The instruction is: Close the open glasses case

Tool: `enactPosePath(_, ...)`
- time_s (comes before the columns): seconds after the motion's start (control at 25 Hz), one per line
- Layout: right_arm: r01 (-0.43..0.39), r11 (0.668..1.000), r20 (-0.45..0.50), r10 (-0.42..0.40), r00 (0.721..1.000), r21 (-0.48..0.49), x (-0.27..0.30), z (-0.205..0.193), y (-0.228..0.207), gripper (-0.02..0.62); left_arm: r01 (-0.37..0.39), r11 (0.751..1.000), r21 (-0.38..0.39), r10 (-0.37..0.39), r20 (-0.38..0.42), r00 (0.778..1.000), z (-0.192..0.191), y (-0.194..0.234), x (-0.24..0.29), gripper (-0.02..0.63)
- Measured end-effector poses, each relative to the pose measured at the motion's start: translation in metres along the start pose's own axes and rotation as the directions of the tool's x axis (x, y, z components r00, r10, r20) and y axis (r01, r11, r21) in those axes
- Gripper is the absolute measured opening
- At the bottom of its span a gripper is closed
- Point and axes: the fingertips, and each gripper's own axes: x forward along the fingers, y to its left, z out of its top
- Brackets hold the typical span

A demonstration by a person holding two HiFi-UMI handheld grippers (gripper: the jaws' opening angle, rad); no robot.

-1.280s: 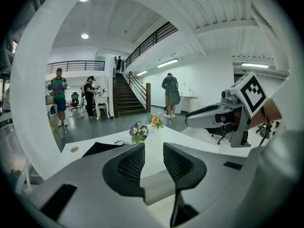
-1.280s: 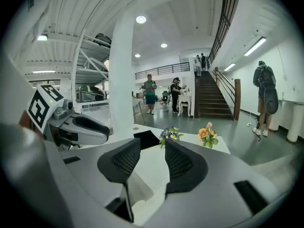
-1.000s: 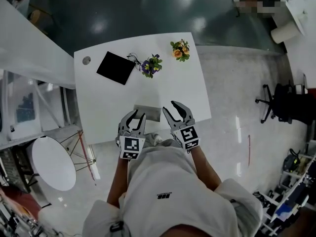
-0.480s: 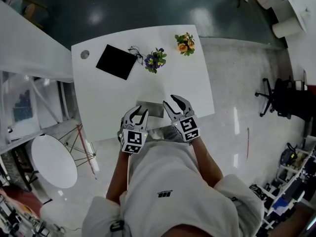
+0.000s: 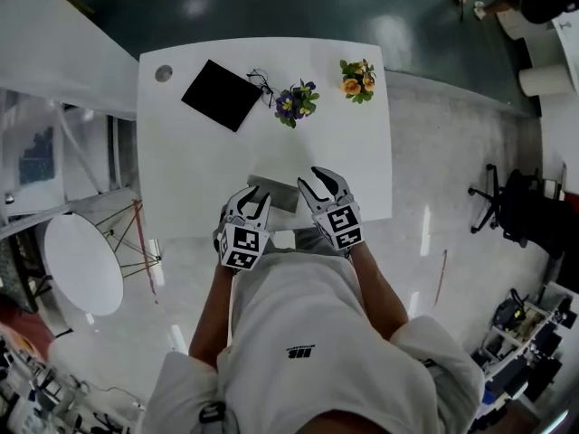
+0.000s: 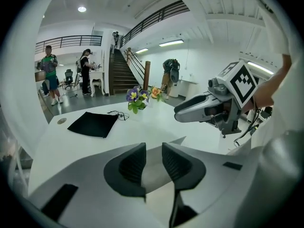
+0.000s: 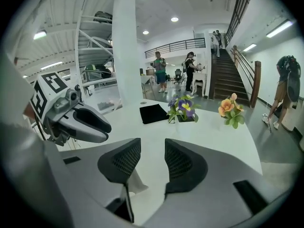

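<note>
White worktop (image 5: 190,165) spreads out under me in a big hall with a dark glossy floor and a staircase at the far side. At its far end lie a flat black pouch (image 5: 220,95) and, just beside it, a thin dark pair of glasses (image 5: 261,80). Next come a bunch of purple flowers (image 5: 297,102) and, further right, a bunch of orange flowers (image 5: 358,78).

The grey glasses case (image 5: 279,191) lies near the worktop's near edge, right in front of me, between my two tools. From above I cannot tell how far its lid stands open.

My left gripper (image 5: 254,201) hangs over the case's left end. Its fingers (image 6: 133,167) stand a narrow gap apart and hold nothing; I cannot tell whether they touch the case.

My right gripper (image 5: 317,184) sits just beside the case's right end. Its fingers (image 7: 183,167) are parted a little wider, with only bare worktop between them. Each tool shows in the other's camera, close alongside.
</note>
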Motion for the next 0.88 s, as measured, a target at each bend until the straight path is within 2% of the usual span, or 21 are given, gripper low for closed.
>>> enactPosePath(0.4,-0.118,0.991,-0.069,0.114,0.991,-0.056,0.025,-0.011,-0.003,0.160,-0.090,0.992,-0.091,0.086,-0.046,0.995,-0.008,0.001,0.021,0.115)
enactPosePath(0.88,-0.213,0.970,-0.121,0.199,0.972,-0.118,0.049,-0.014,0.011,0.160,-0.131,0.980,-0.153,0.116,-0.099,0.988,-0.026,-0.001,0.041,0.115)
